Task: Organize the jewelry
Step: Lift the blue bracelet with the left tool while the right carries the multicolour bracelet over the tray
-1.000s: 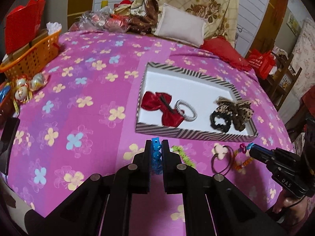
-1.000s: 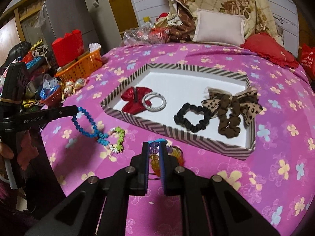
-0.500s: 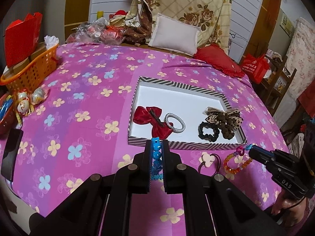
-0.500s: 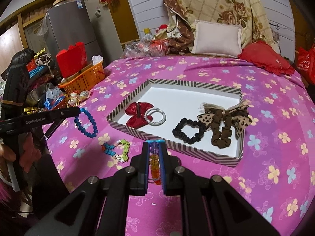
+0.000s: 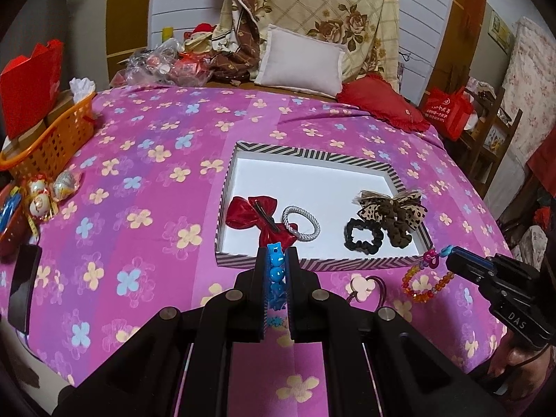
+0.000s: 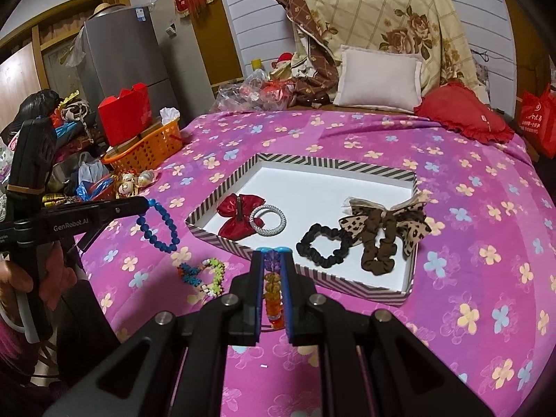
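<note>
My left gripper (image 5: 276, 260) is shut on a blue bead bracelet (image 5: 276, 274), which hangs in the air in the right wrist view (image 6: 158, 226). My right gripper (image 6: 272, 260) is shut on an orange bead bracelet (image 6: 272, 295), also seen in the left wrist view (image 5: 422, 278). Both are held above the pink bedspread, in front of the striped tray (image 5: 312, 154) (image 6: 333, 165). The tray holds a red bow (image 5: 250, 212), a silver hair tie (image 5: 300, 224), a black scrunchie (image 5: 361, 238) and a leopard bow scrunchie (image 5: 392, 212).
A multicoloured bead bracelet (image 6: 201, 274) and a hair tie with a pale flower (image 5: 361, 283) lie on the bedspread before the tray. An orange basket (image 5: 48, 135) and small ornaments (image 5: 45, 194) stand at the left edge. Pillows (image 5: 302, 60) lie at the back.
Both grippers have risen and drawn back from the bedspread, each carrying its bracelet; the tray looks smaller and farther away.
</note>
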The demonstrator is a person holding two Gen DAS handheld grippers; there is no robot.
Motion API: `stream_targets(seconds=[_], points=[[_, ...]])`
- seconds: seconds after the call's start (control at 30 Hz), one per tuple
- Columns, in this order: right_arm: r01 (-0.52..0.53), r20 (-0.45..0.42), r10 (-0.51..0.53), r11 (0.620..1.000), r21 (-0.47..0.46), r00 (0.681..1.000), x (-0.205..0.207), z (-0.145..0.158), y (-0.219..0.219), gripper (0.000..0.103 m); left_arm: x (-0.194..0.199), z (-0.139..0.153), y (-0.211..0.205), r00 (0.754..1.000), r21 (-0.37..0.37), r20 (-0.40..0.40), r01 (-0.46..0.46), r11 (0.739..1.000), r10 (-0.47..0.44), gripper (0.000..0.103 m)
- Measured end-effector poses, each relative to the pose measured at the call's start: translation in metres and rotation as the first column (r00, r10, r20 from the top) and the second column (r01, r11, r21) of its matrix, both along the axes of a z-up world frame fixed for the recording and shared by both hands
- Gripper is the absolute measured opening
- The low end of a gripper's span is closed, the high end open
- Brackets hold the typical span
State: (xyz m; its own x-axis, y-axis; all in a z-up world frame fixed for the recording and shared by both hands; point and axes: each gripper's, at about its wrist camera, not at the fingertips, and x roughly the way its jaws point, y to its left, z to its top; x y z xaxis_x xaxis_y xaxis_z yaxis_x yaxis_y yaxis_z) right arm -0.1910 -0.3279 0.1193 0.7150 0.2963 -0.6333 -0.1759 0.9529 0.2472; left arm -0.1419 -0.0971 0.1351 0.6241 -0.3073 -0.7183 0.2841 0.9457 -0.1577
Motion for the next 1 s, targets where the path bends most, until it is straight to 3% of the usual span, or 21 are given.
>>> stream_targets(seconds=[0.6,1.0], points=[[0.028,0.004,-0.028,0.999,-0.028,1.0,0.031,0.006,-0.014,0.009,0.037,-0.002,-0.047,0.999,0.083,0.011,0.041,0.996,-0.042,0.0],[0.052,-0.012,-0.053,0.999,-0.016,0.999,0.064,-0.003,-0.028,0.009,0.069,-0.014,-0.07,0.998,0.085,-0.019,0.054,0.995,-0.053,0.0]])
